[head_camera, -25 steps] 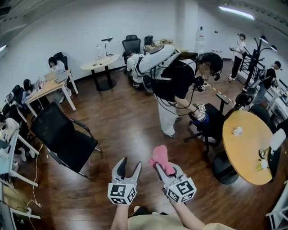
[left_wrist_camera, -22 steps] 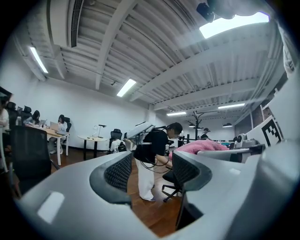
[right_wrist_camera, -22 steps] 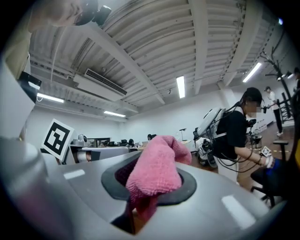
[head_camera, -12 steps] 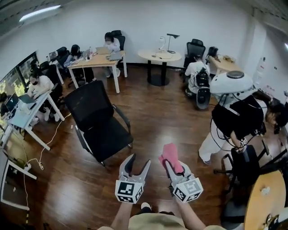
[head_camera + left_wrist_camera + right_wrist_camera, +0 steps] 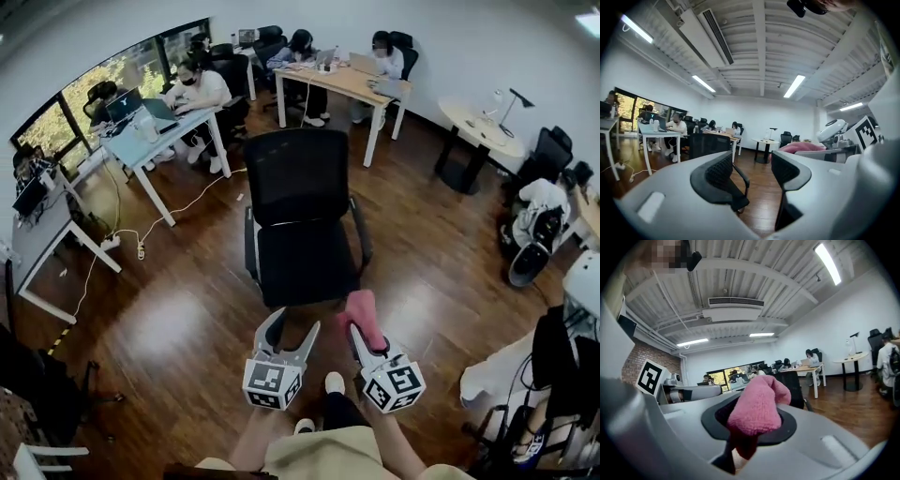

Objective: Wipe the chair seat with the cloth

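A black office chair with a mesh back and armrests stands on the wood floor straight ahead, its seat facing me. My right gripper is shut on a pink cloth, held just short of the seat's near edge. In the right gripper view the pink cloth bulges up from between the jaws. My left gripper is open and empty beside it. The left gripper view shows its two black pads apart, with the chair beyond them.
Desks with seated people line the left and far side. A round table with a lamp stands at the back right. A white robot and a person are close on the right. A white table stands at the left.
My view has swung left over the second. The chair has gone from the left of the picture to dead centre and nearer. Both grippers keep their poses, the cloth still held.
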A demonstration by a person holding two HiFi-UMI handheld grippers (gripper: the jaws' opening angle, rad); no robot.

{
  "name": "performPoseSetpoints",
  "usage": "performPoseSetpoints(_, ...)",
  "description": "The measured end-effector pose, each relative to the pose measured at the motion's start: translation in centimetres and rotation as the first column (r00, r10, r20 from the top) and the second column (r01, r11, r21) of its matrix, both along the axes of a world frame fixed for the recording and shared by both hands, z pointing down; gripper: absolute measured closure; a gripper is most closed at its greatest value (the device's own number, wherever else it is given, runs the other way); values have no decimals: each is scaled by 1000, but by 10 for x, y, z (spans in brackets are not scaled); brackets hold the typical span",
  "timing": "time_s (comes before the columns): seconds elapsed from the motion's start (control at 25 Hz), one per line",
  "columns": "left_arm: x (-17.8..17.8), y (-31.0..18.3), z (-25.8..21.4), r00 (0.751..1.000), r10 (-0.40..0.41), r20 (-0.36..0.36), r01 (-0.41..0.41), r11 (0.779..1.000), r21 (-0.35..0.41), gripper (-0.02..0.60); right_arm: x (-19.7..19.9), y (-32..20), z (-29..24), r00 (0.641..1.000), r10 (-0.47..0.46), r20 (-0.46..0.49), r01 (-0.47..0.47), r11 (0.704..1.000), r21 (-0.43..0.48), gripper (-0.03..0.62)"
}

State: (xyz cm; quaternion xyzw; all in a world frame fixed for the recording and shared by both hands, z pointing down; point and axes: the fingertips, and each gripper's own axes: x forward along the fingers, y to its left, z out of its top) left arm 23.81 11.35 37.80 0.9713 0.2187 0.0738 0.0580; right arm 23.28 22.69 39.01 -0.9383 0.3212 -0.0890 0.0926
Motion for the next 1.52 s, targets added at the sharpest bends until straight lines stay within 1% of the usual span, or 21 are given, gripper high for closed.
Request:
performPoseSetpoints(0.16,58,-23,15,993,-115,1,115,993,14,330,73,-20,8,994,-108,-10,108,994,-18,526)
performPoseSetpoints(0.24,88,-31,26,987,-161,7,161,987,13,333,111,-27,18,989,-146,10,146,989,6,526)
performPoseSetpoints(0.32,115,-41,44,979,-202,39,203,979,-1,333,144,-36,35,980,-192,47,189,981,52,526)
performPoseSetpoints(0.4,138,-53,68,970,-228,89,228,974,15,333,173,-49,59,968,-227,106,218,972,90,525)
performPoseSetpoints(0.48,158,-66,96,960,-238,148,235,971,36,333,200,-62,87,953,-247,176,230,967,110,525)
performPoseSetpoints(0.6,203,-92,141,945,-249,212,248,968,30,333,253,-89,135,928,-265,264,229,960,158,520)
performPoseSetpoints(0.68,235,-108,172,937,-252,242,256,967,14,344,287,-107,174,901,-255,352,187,958,216,520)
performPoseSetpoints(0.72,247,-115,188,935,-245,258,251,968,10,345,298,-116,196,884,-244,399,162,960,229,520)
performPoseSetpoints(0.8,269,-128,224,936,-215,278,216,976,29,367,322,-133,240,864,-214,456,132,970,205,520)
performPoseSetpoints(0.84,282,-133,245,938,-196,287,190,980,49,371,339,-143,261,859,-207,468,136,974,181,520)
performPoseSetpoints(0.88,297,-138,267,936,-178,305,166,984,66,371,360,-156,280,854,-214,475,156,975,159,520)
performPoseSetpoints(0.92,310,-140,290,928,-161,337,145,987,71,371,379,-170,298,843,-233,485,185,972,144,520)
performPoseSetpoints(0.96,318,-140,314,914,-144,380,128,989,67,370,395,-182,315,827,-251,503,212,968,133,520)
performPoseSetpoints(1.04,321,-130,362,876,-101,472,84,995,57,373,416,-201,352,794,-267,546,252,962,104,520)
performPoseSetpoints(1.12,315,-119,415,826,-69,560,47,997,54,376,438,-221,392,775,-281,567,301,952,60,520)
performPoseSetpoints(1.2,305,-119,463,767,-68,638,54,998,41,376,458,-252,436,757,-308,577,356,934,31,522)
performPoseSetpoints(1.28,297,-125,497,722,-94,686,98,995,33,374,477,-286,478,738,-350,576,401,915,42,521)
performPoseSetpoints(1.36,295,-133,522,690,-119,714,143,989,27,368,498,-325,507,720,-412,559,415,901,129,520)
performPoseSetpoints(1.4,293,-135,532,677,-122,725,160,987,17,349,509,-343,517,716,-436,546,411,895,176,523)
performPoseSetpoints(1.44,292,-136,539,667,-123,735,177,984,5,347,519,-359,527,718,-448,533,407,891,201,525)
performPoseSetpoints(1.52,293,-138,543,659,-125,742,195,981,-7,347,537,-384,553,728,-435,529,405,896,181,525)
